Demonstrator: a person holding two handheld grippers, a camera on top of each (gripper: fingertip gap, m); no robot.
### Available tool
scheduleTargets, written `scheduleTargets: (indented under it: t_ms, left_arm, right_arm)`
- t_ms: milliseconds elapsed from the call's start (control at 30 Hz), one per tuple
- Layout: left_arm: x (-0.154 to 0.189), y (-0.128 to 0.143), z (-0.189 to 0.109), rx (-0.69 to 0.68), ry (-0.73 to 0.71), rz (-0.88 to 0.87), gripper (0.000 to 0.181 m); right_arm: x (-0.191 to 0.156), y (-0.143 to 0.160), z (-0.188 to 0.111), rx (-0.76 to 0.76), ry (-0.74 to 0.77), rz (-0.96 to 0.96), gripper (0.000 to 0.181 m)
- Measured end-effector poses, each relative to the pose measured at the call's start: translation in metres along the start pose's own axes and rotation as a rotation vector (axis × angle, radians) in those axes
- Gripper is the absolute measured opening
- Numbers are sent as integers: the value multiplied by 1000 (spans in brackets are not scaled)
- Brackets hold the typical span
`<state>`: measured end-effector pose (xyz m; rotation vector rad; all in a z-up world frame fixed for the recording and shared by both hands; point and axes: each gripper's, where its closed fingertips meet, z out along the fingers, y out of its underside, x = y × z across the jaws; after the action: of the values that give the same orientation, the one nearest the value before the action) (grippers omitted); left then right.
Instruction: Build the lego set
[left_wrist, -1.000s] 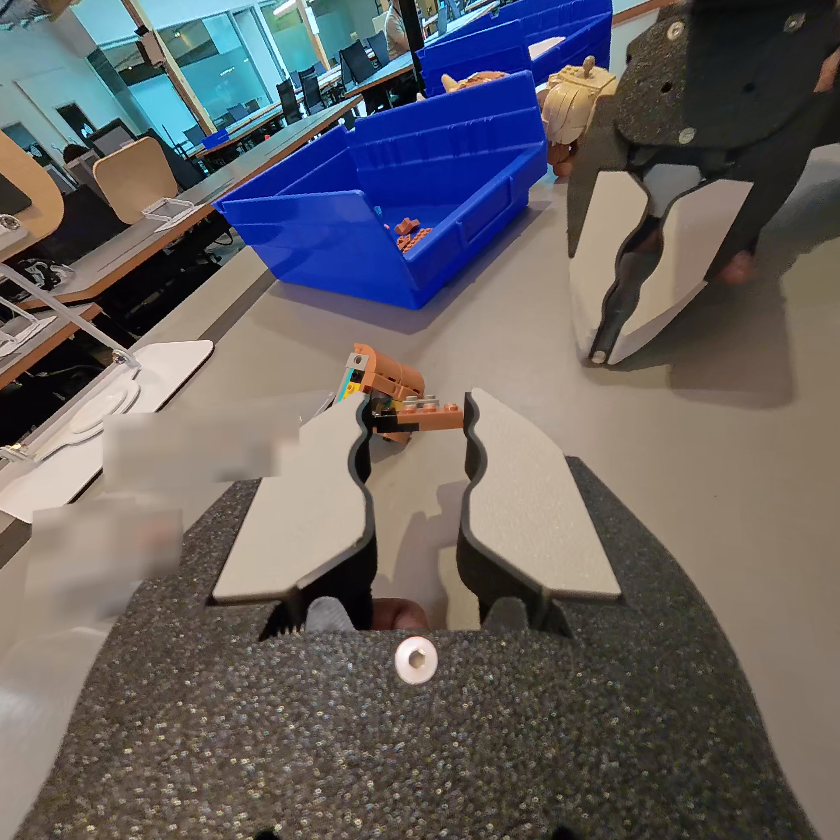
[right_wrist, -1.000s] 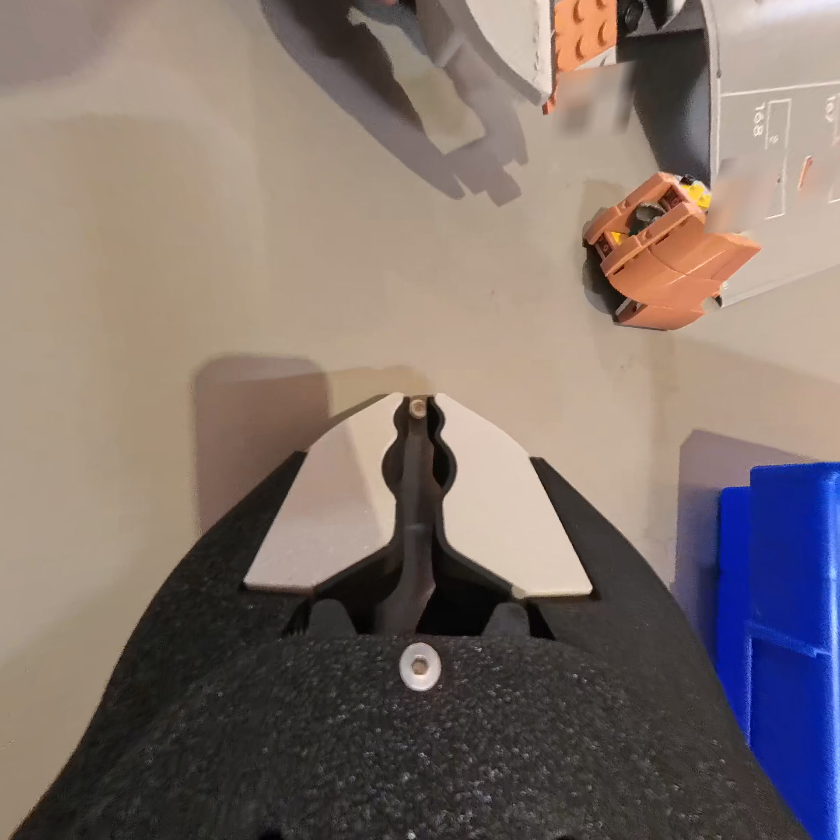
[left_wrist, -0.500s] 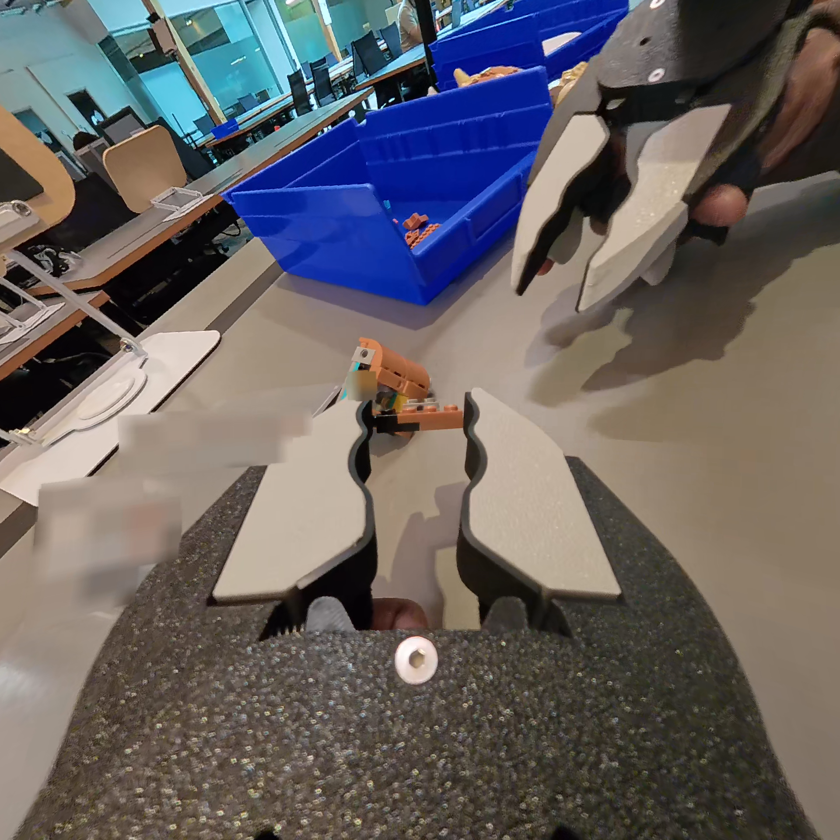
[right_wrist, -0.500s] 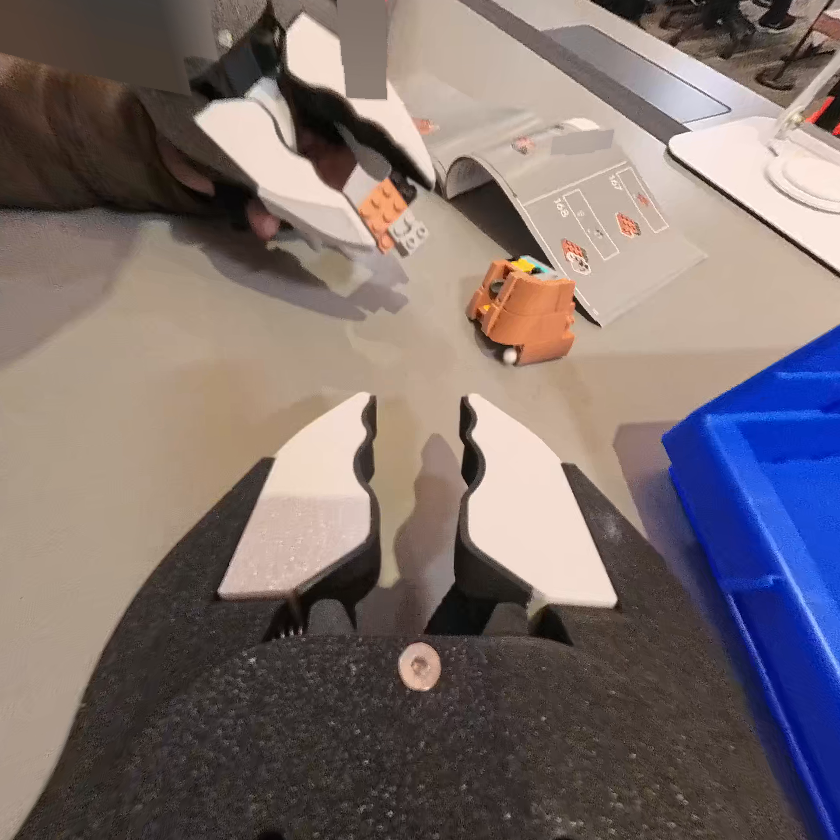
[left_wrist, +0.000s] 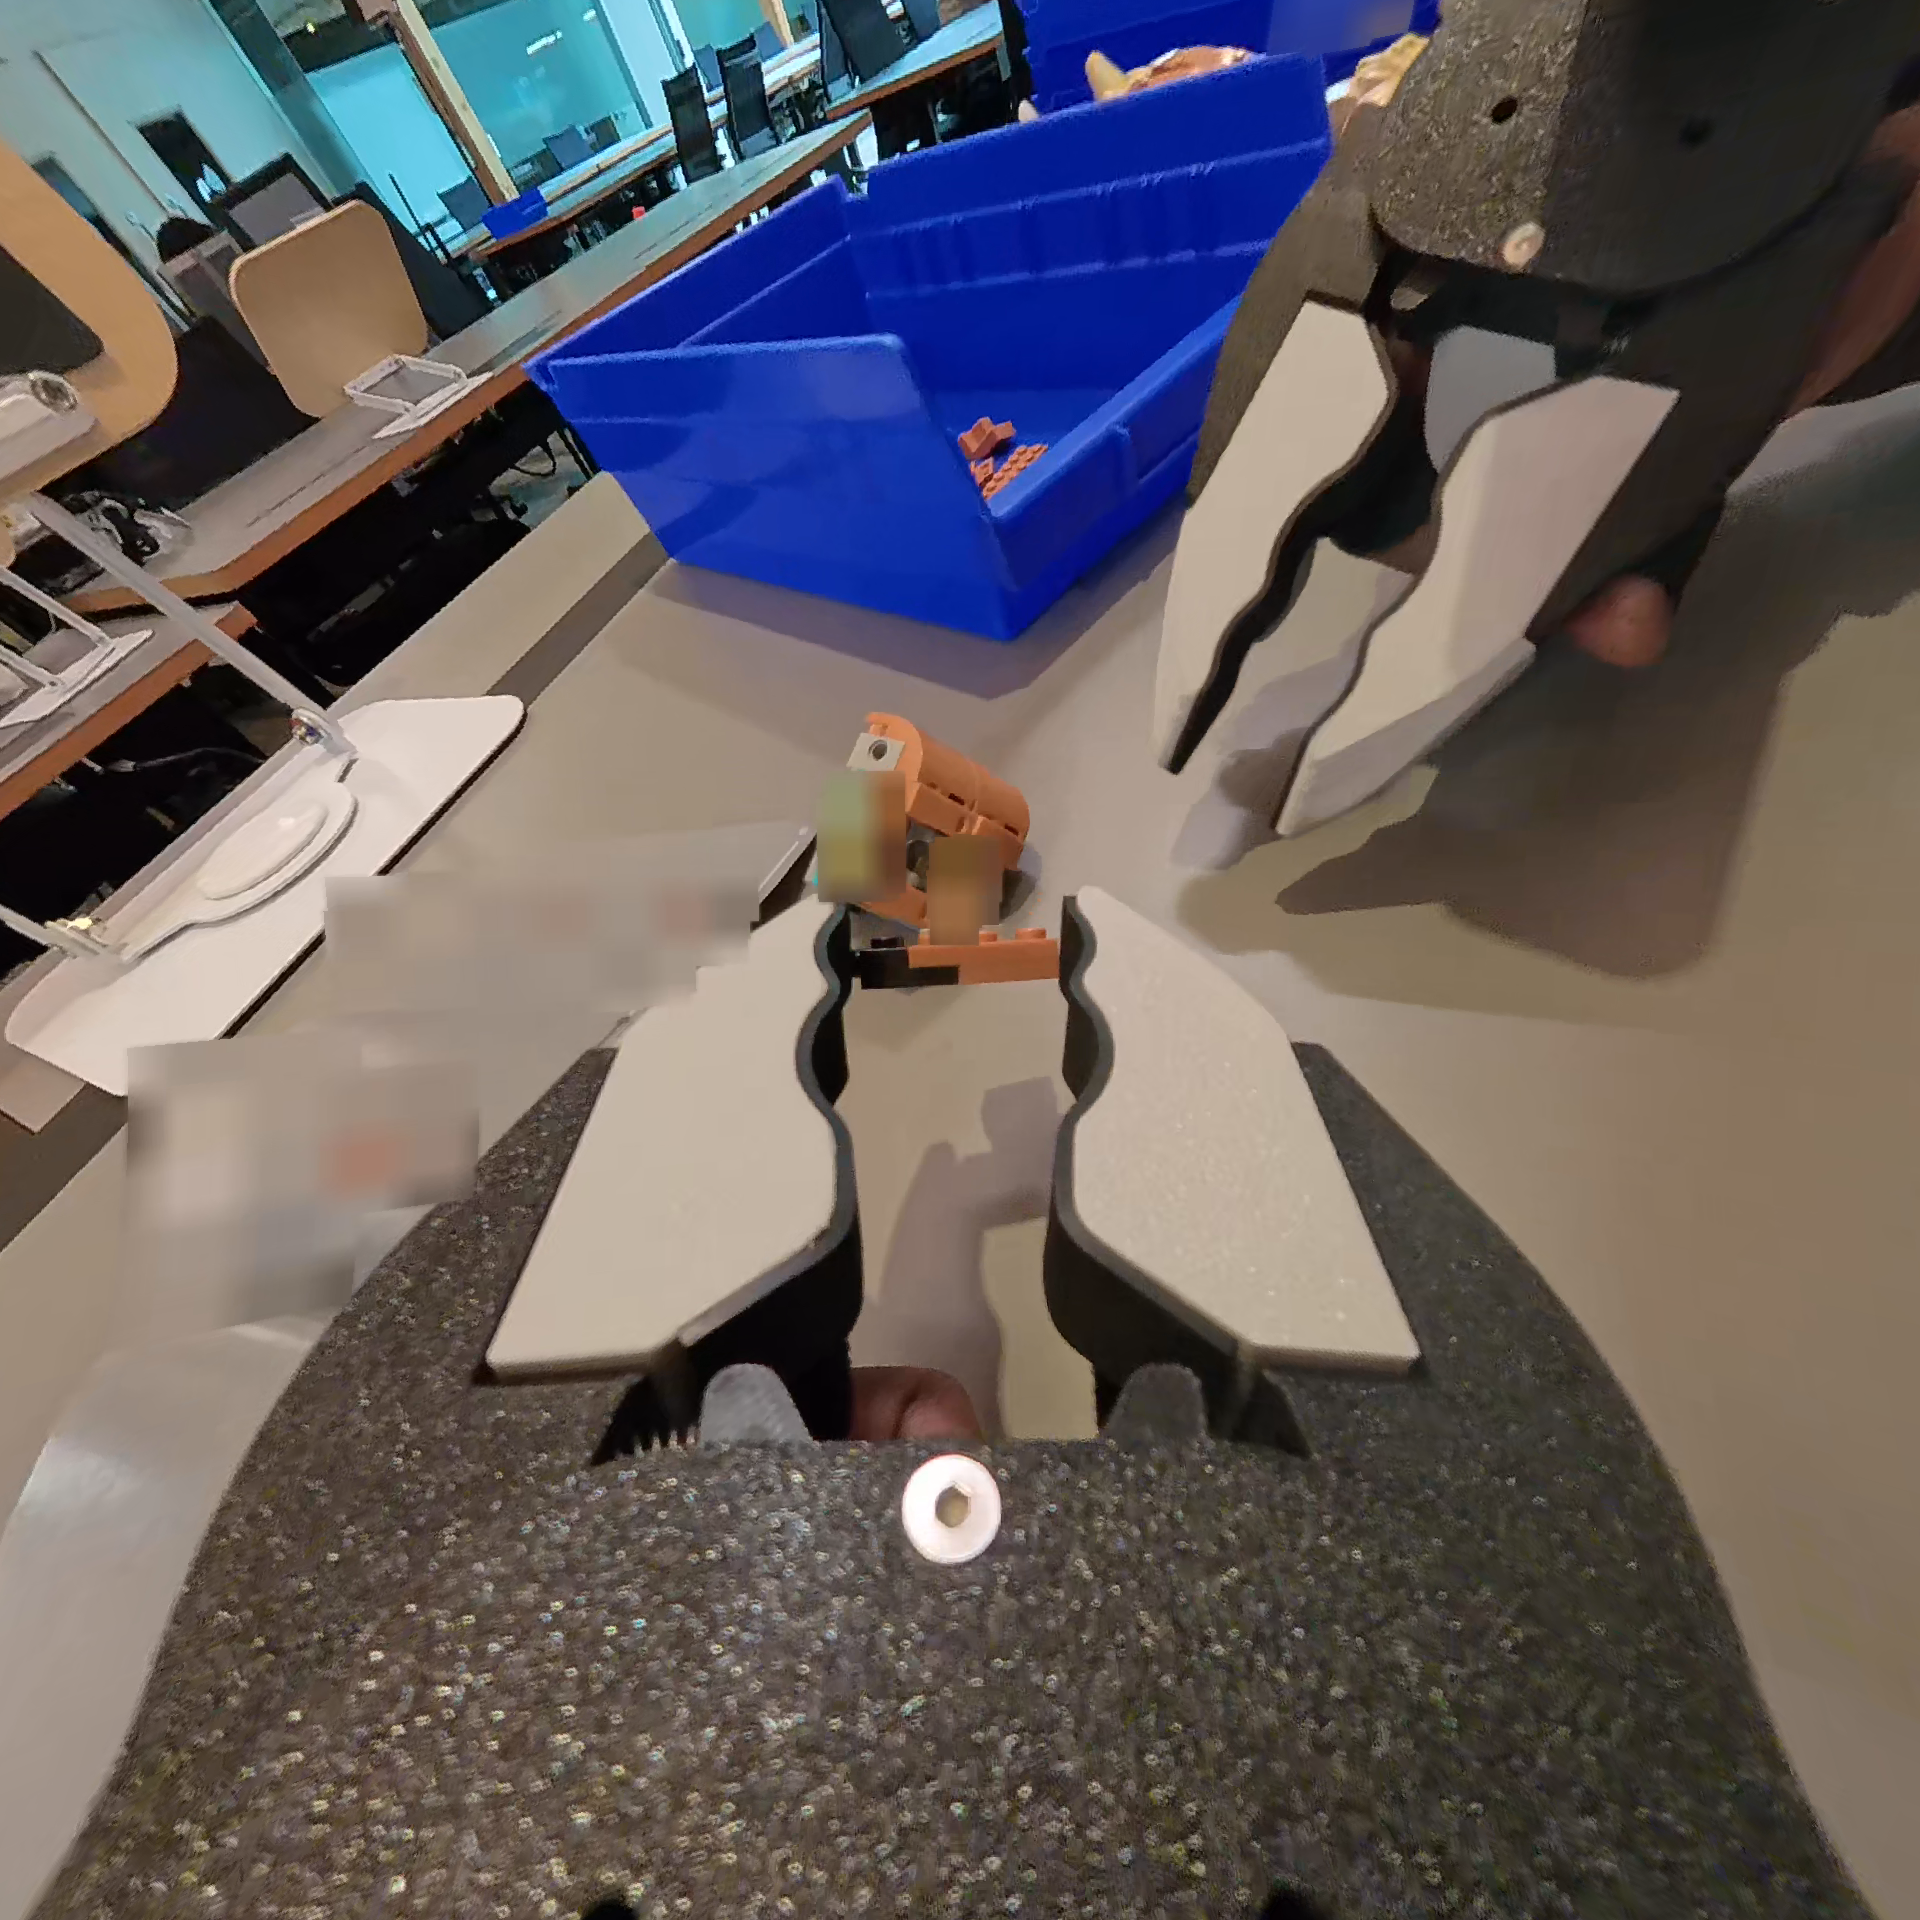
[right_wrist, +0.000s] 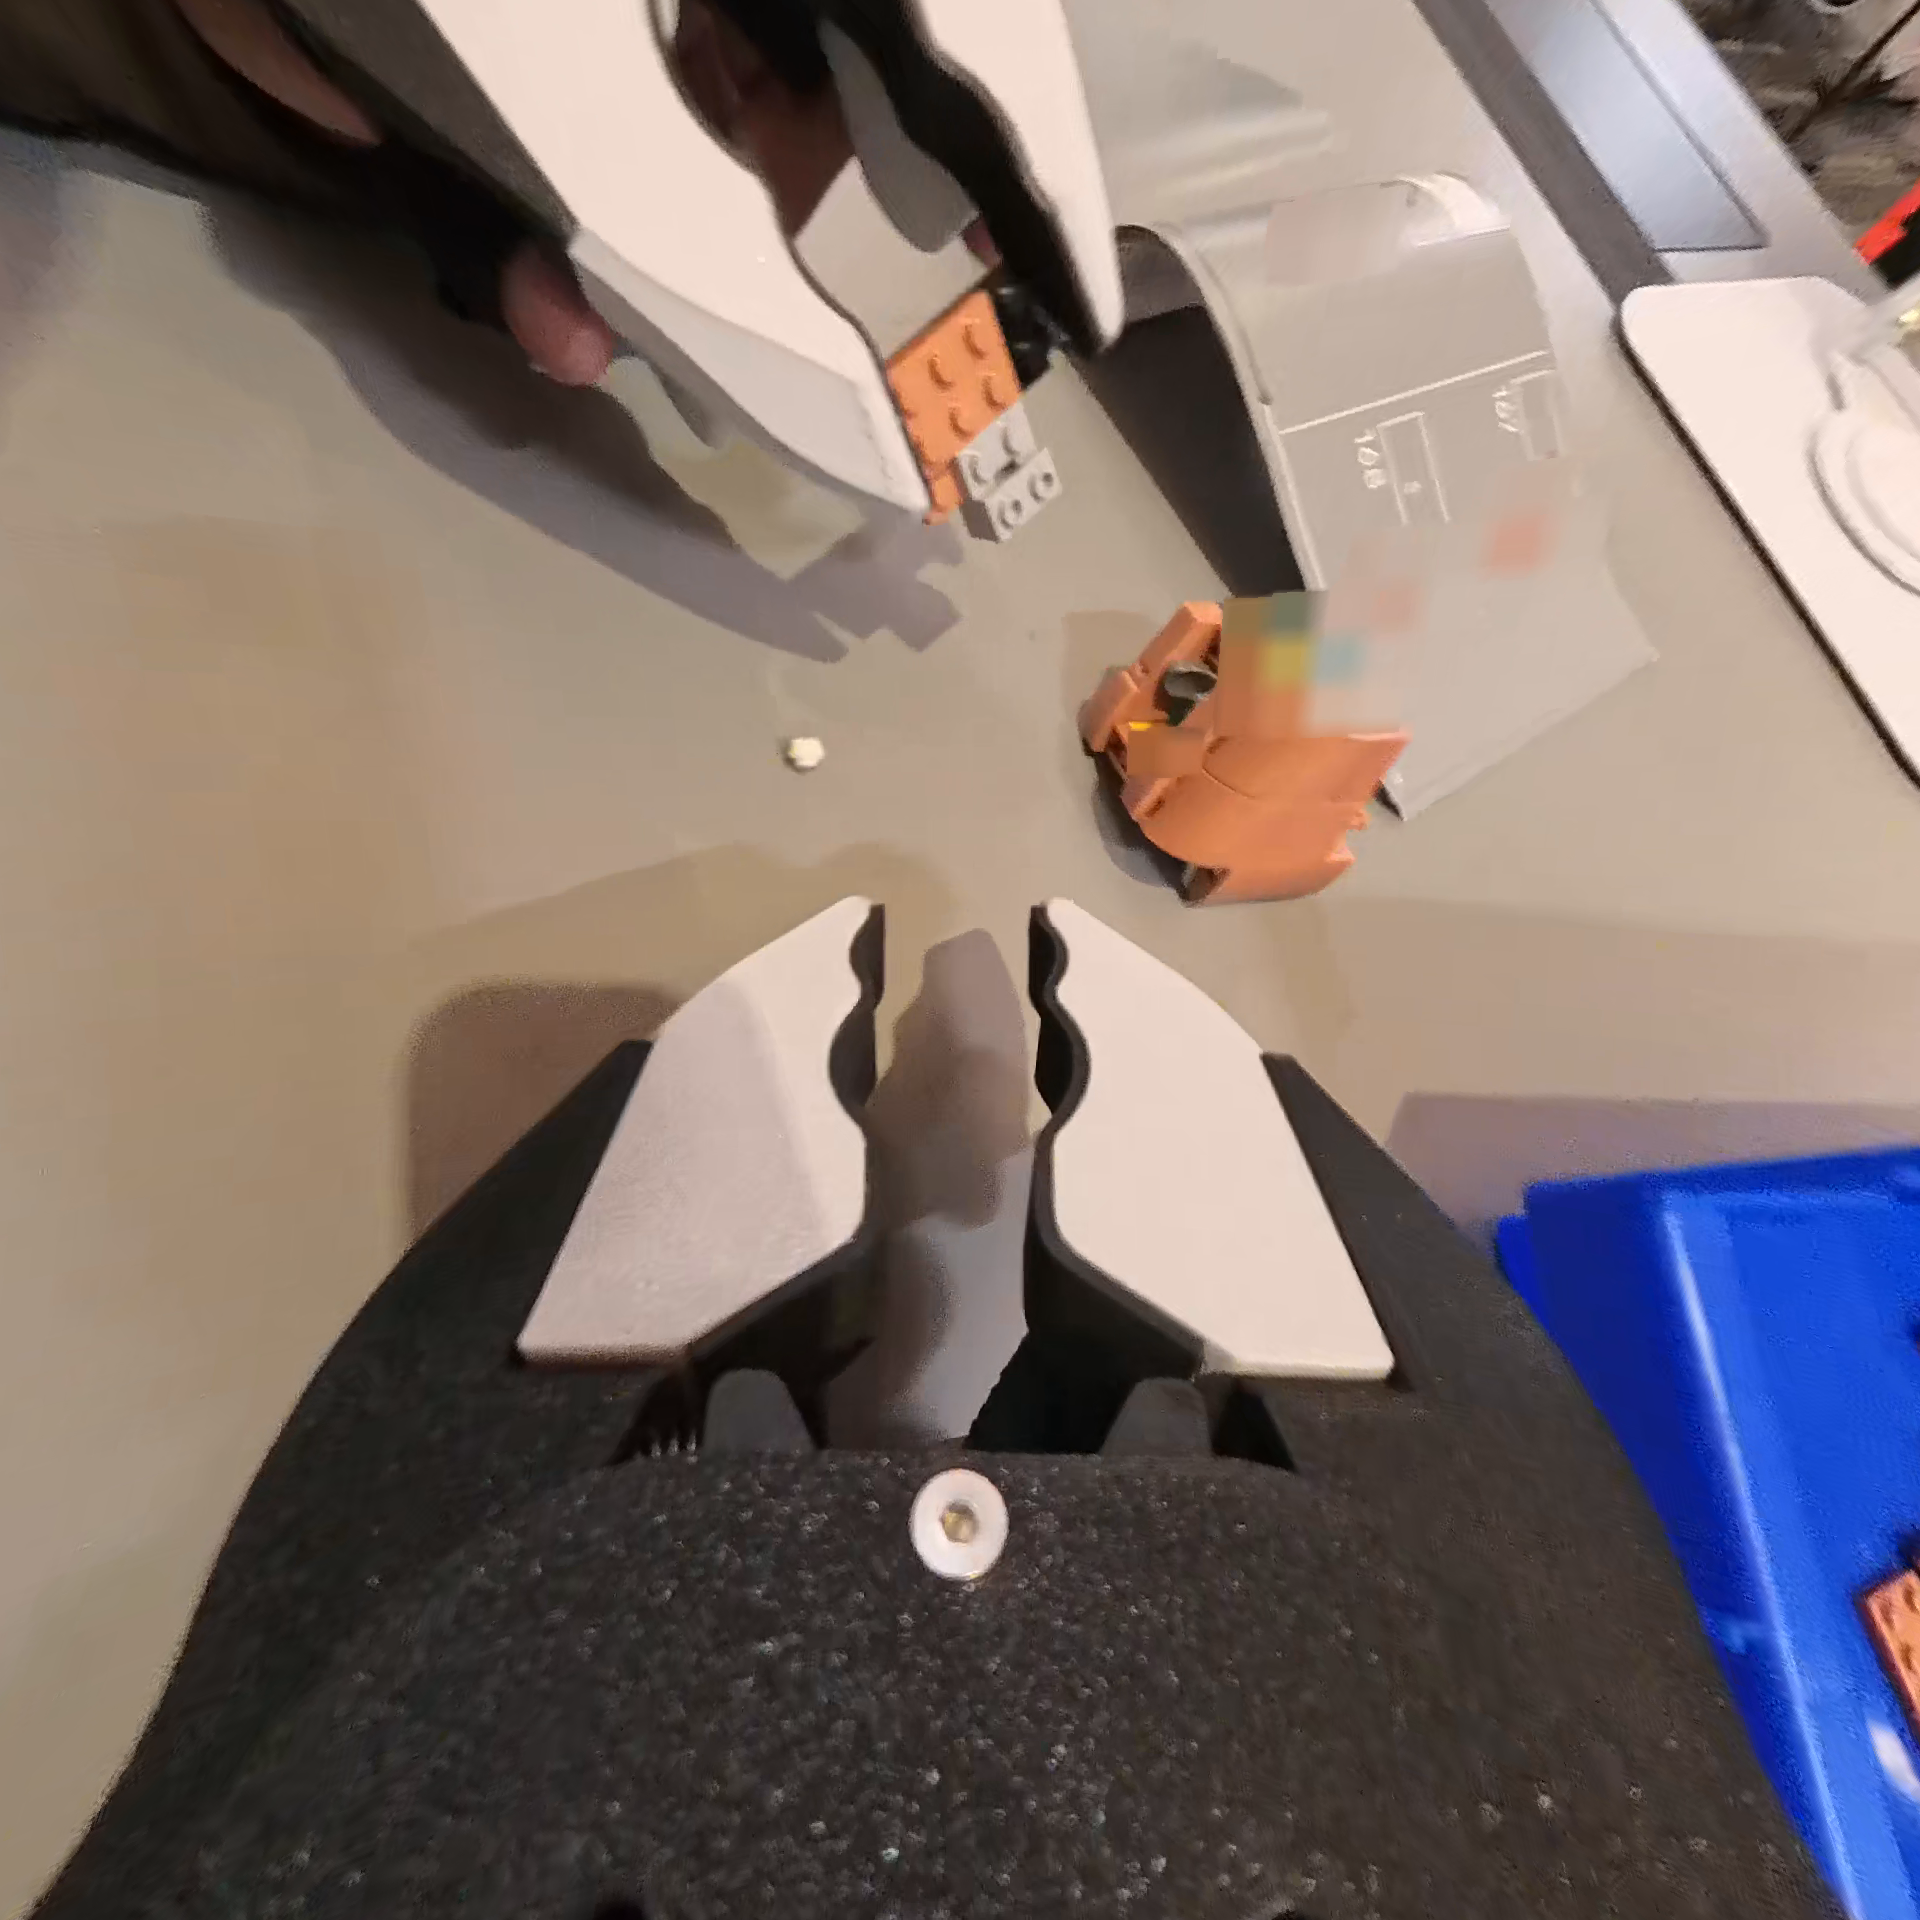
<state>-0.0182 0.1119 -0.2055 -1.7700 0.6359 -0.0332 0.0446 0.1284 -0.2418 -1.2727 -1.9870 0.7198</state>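
Observation:
My left gripper is shut on a small orange, black and grey plate piece and holds it just above the table; the piece also shows in the right wrist view. An orange partly built model lies on the table just beyond it, also visible in the right wrist view. My right gripper is open and empty, pointing down at the table; it also shows in the left wrist view. A tiny pale piece lies loose on the table ahead of it.
A blue bin with several orange bricks stands behind the model, and its corner shows in the right wrist view. An open grey instruction booklet lies beside the model. A white lamp base sits at the table's left edge. The gap from one gripper's tips to the other's is roughly 8 centimeters.
My right gripper has opened from shut; the tiny pale piece seen at its tips now lies on the table. It swung up and back down. My left gripper kept its hold.

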Motion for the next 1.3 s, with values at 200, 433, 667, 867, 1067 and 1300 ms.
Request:
scheduleTargets:
  t_ms: [200, 433, 667, 867, 1067, 1300]
  left_arm:
    - [-8, 8, -2, -35, -3, -23, 39]
    - [-1, 11, -1, -62, 28, 13, 39]
    - [13, 19, 1, -118, 102, 80, 39]
    - [18, 23, 1, -143, 124, 111, 39]
    - [17, 23, 1, -145, 122, 102, 39]
    - [15, 23, 1, -148, 114, 95, 39]
  right_arm:
    - [-23, -10, 17, -10, -103, -33, 23]
    - [-35, -13, 24, -18, -164, -38, 19]
    - [-43, -14, 30, -50, -205, -50, 6]
    - [-32, -32, 15, 90, -295, 209, 10]
    - [-18, -12, 8, 44, -208, 205, 29]
    - [4, 7, 1, 1, -93, 214, 29]
